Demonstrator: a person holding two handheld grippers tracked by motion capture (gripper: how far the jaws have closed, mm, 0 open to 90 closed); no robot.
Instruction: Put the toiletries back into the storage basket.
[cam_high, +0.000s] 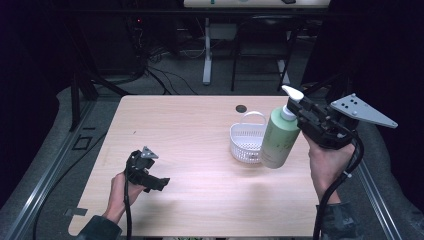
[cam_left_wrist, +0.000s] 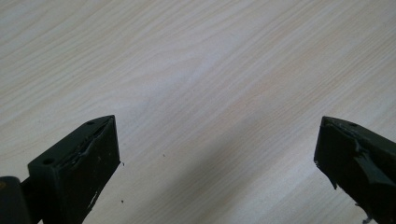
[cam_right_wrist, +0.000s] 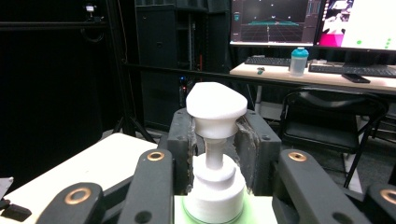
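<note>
Your left hand-held gripper (cam_high: 159, 183) sits low over the near left part of the table (cam_high: 200, 200), its jaws spread wide apart with nothing but bare wood grain between them, as the left gripper view shows. Your left hand (cam_high: 117, 192) rests on the table behind it.

Your right hand-held gripper (cam_high: 299, 111) is raised off to the right, well apart from the left one, and it is clamped on the white pump neck (cam_right_wrist: 215, 161) of the pale green pump bottle (cam_high: 279, 140). In the right gripper view, the two black jaws press in on either side of that neck, with the pump head (cam_right_wrist: 216, 105) standing just above them. The bottle hangs below and to the left of this hand-held gripper, tilted, its base over the table.

Just beyond the bottle's lower end, on the side away from your right hand-held gripper, stands a small white basket (cam_high: 245, 145) with its handle up. Whether bottle and basket touch, you cannot tell from these views.
</note>
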